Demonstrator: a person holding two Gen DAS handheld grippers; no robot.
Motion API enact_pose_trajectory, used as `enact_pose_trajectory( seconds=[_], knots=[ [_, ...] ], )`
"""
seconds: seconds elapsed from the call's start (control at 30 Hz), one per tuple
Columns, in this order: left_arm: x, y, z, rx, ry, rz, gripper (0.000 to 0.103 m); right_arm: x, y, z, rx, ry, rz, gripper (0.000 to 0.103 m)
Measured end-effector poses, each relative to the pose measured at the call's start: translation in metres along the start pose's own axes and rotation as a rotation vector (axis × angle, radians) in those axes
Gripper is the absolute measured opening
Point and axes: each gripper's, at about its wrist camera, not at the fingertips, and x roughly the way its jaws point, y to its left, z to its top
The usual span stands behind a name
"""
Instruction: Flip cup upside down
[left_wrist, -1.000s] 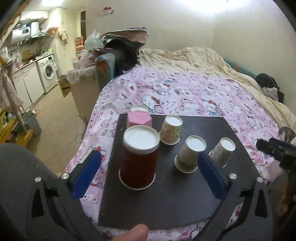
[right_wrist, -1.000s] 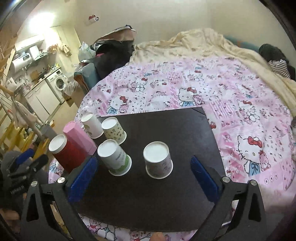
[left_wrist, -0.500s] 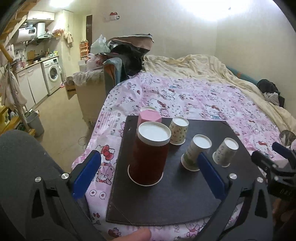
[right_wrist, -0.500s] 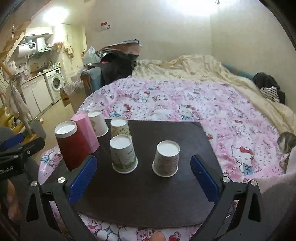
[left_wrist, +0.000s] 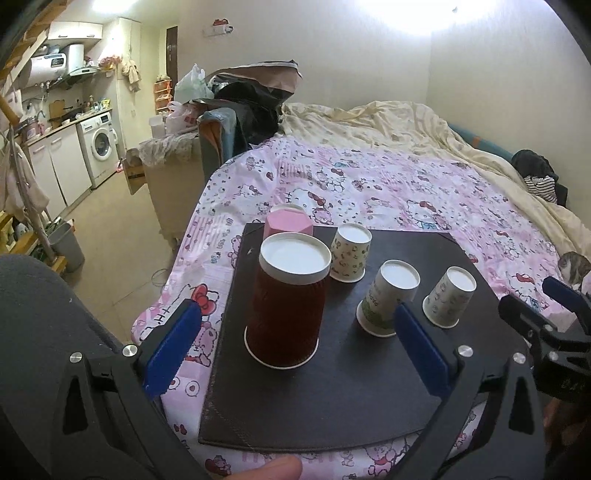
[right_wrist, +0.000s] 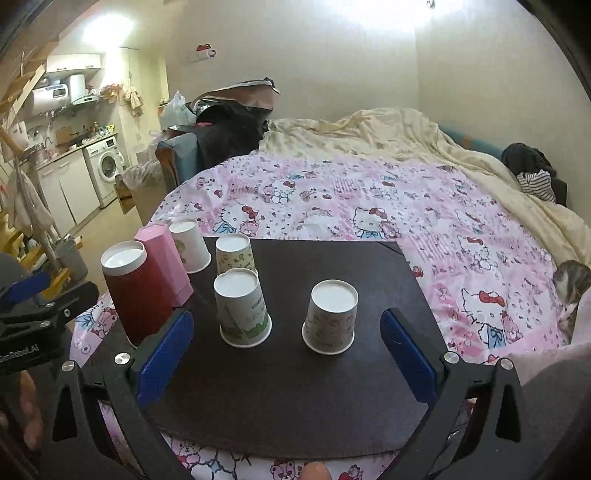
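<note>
Several cups stand upside down on a dark mat (left_wrist: 332, 387) (right_wrist: 295, 398) laid on the bed. A tall red cup (left_wrist: 288, 306) (right_wrist: 135, 291) is nearest my left gripper (left_wrist: 295, 350), which is open and empty just in front of it. Behind the red cup stands a pink cup (left_wrist: 286, 221) (right_wrist: 164, 262). Patterned paper cups (left_wrist: 351, 253) (left_wrist: 389, 297) (left_wrist: 448, 297) sit to its right. My right gripper (right_wrist: 282, 354) is open and empty, with a green-printed cup (right_wrist: 242, 308) and a patterned cup (right_wrist: 330, 317) just beyond its fingers.
The mat lies on a pink cartoon-print bedspread (left_wrist: 388, 184) (right_wrist: 351, 206), with a cream quilt (left_wrist: 388, 125) behind. A cat (right_wrist: 570, 291) lies at the right bed edge. A kitchen with a washing machine (left_wrist: 99, 142) is far left. A fingertip (left_wrist: 273, 469) shows at the bottom edge.
Both grippers have drawn back and levelled out, so the cups look lower and farther and more of the room shows. The cups have not moved.
</note>
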Motion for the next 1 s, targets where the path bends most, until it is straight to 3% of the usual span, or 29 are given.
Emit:
enact_pose_trajectory(
  seconds=[1.0],
  knots=[
    [0.0005,-0.0002,-0.0002,-0.013,0.005,-0.019,0.103,-0.0021,0.0016,0.0019,0.018,-0.009,0.002,0.103]
  ],
)
